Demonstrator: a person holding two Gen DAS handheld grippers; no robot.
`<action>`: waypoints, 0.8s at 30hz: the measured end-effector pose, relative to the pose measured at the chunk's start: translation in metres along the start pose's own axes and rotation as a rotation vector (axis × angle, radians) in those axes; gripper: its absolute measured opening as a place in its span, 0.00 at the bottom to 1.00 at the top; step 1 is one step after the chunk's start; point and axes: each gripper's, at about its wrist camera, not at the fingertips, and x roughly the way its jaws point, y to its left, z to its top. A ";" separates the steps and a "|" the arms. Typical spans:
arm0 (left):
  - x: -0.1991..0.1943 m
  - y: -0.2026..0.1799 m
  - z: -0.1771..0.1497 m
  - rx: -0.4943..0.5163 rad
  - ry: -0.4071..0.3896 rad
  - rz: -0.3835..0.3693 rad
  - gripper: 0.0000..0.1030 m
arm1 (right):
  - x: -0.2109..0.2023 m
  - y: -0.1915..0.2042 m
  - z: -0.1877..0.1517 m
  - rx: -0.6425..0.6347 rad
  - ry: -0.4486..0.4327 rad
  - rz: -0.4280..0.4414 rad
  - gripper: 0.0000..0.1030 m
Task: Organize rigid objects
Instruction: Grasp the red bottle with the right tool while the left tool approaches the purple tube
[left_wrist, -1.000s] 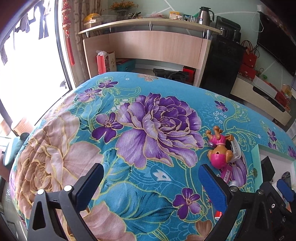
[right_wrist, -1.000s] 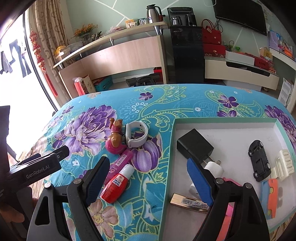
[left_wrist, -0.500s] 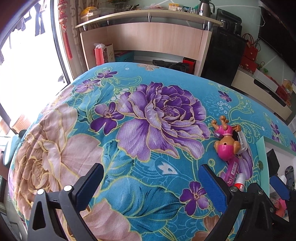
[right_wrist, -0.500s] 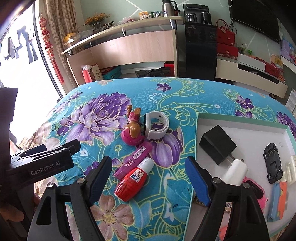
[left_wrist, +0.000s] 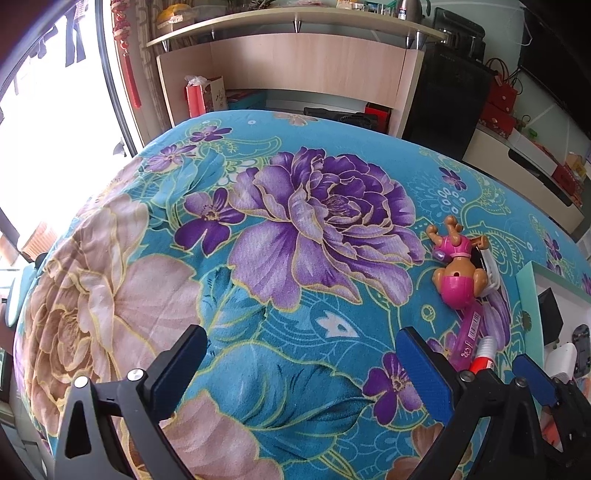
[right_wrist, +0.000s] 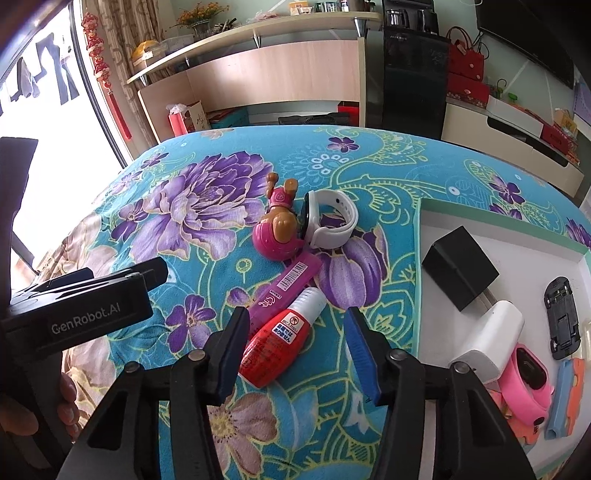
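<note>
The right tongs (right_wrist: 295, 343) sit low over the tabletop (right_wrist: 332, 424) with the red bottle (right_wrist: 281, 340) lying between their 2 blue pads; the left pad is close against the bottle's base, the right pad shows clear cloth between it and the bottle, so nothing is gripped yet. The bottle's long axis runs from its red base nearest the camera up and right to its white cap, skewed to the line of the tongs, and that skew is what the coming squeeze turns on. The right tongs are by far the nearer; the left tongs (left_wrist: 295, 365) hang wide and empty over bare cloth off to the left. Just beyond the bottle lies the purple tube (right_wrist: 284, 288), roughly parallel and touching it, then the pink toy (right_wrist: 277, 232) and the white watch (right_wrist: 332, 218); the tray (right_wrist: 419, 258) stands to the right. Against the frame 1 second back, the right tongs are further left, over the bottle instead of the tray edge, and their jaws have just been closing around it.
</note>
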 end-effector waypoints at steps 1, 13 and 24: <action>0.000 -0.001 0.000 0.002 0.002 0.001 1.00 | 0.001 0.000 0.000 -0.001 0.005 0.000 0.51; 0.002 -0.006 -0.001 0.027 0.010 -0.002 1.00 | 0.011 0.005 -0.003 -0.011 0.046 0.012 0.47; 0.003 -0.010 -0.002 0.042 0.015 -0.015 1.00 | 0.013 -0.008 -0.001 0.028 0.052 -0.013 0.33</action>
